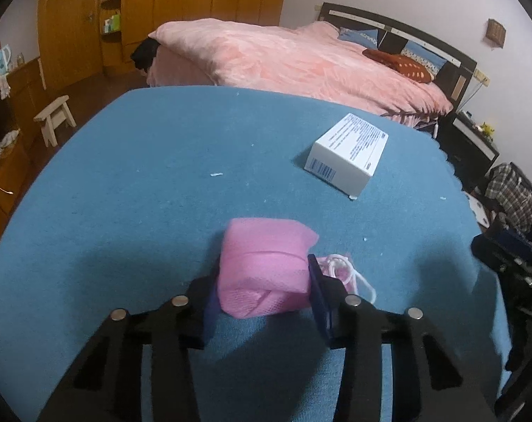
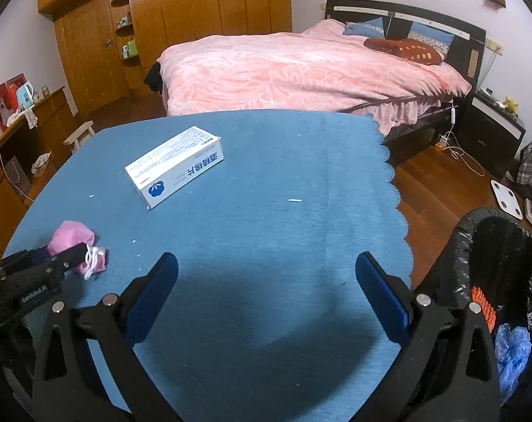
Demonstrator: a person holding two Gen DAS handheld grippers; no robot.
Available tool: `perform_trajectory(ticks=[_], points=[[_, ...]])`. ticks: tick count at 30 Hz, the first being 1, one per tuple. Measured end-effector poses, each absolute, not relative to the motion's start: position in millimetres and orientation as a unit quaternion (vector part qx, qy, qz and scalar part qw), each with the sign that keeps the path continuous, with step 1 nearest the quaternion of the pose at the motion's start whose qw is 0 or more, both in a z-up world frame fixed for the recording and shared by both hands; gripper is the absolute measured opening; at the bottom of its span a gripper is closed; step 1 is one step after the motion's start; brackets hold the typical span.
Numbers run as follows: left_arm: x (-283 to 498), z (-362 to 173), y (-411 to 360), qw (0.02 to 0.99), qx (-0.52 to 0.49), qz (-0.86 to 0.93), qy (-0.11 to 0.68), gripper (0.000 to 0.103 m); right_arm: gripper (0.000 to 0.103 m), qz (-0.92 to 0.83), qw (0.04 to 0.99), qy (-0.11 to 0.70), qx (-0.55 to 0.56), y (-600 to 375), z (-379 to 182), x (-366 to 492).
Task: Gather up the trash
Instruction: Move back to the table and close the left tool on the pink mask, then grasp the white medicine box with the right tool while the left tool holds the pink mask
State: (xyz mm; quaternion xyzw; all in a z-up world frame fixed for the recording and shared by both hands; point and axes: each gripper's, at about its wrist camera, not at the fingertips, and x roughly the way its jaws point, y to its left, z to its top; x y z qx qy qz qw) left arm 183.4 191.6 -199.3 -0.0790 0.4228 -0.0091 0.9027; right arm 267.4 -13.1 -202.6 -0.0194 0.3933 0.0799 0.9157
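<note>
A crumpled pink face mask (image 1: 262, 246) with white ear loops lies on the blue tablecloth (image 1: 143, 176) near the front edge. My left gripper (image 1: 264, 281) has a blue pad against each side of the mask, shut on it. In the right wrist view the same mask (image 2: 72, 235) shows at far left, with the left gripper's fingers (image 2: 69, 255) around it. A white carton (image 1: 348, 154) with printed text lies farther back on the cloth. My right gripper (image 2: 266, 270) hangs open over bare cloth with nothing between its fingers.
A bin with a black liner (image 2: 494, 246) stands on the floor off the table's right edge, holding a blue bag (image 2: 512, 348) and something orange. A pink bed (image 2: 301, 66) lies behind the table, a small stool (image 1: 53, 117) to the left, and a white scale (image 2: 508, 198) on the wooden floor.
</note>
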Motion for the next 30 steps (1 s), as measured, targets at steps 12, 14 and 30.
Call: perform_trajectory(ticks=[12, 14, 30], points=[[203.5, -183.8, 221.1, 0.915, -0.074, 0.010, 0.396, 0.027, 0.098, 0.094, 0.917, 0.388, -0.011, 18.7, -199.7, 296.9], [210.5, -182.7, 231.0, 0.916, -0.075, 0.017, 0.394, 0.026, 0.098, 0.101, 0.916, 0.389, -0.010, 29.5, -199.5, 304.1], [225.2, -192.4, 257.5, 0.912, -0.089, 0.023, 0.399, 0.026, 0.098, 0.102, 0.902, 0.417, -0.046, 84.4, -217.2, 343.0]])
